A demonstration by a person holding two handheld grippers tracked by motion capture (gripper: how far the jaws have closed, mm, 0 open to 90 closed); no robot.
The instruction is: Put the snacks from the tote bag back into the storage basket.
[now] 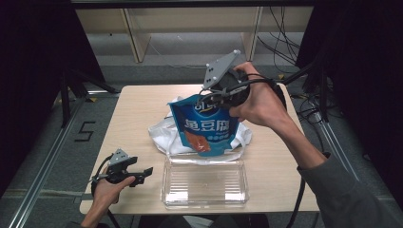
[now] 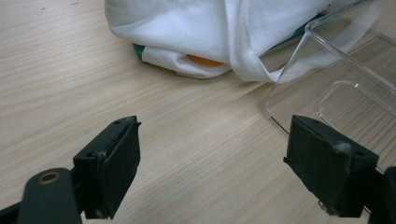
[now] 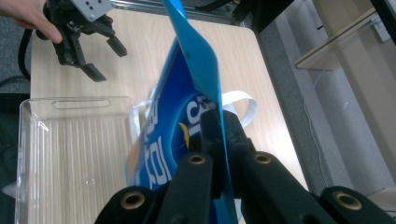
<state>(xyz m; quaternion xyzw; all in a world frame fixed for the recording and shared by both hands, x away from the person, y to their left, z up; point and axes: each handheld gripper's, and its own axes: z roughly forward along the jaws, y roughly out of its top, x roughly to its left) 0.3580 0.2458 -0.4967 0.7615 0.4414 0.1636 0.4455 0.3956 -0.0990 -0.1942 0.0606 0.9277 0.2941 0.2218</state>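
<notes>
A blue snack pouch with white lettering and an orange patch hangs in the air over the white cloth bag and the far rim of the clear plastic tray. My right gripper is shut on the pouch's top edge; in the right gripper view the blue pouch is pinched flat between the black jaws. My left gripper rests near the table's front left corner, open, with nothing between its fingers. It points toward the cloth bag and the tray.
The wooden table has bare room at its left and far side. Something orange and green peeks from under the cloth bag. Cables hang off the right side, and wooden shelving stands behind the table.
</notes>
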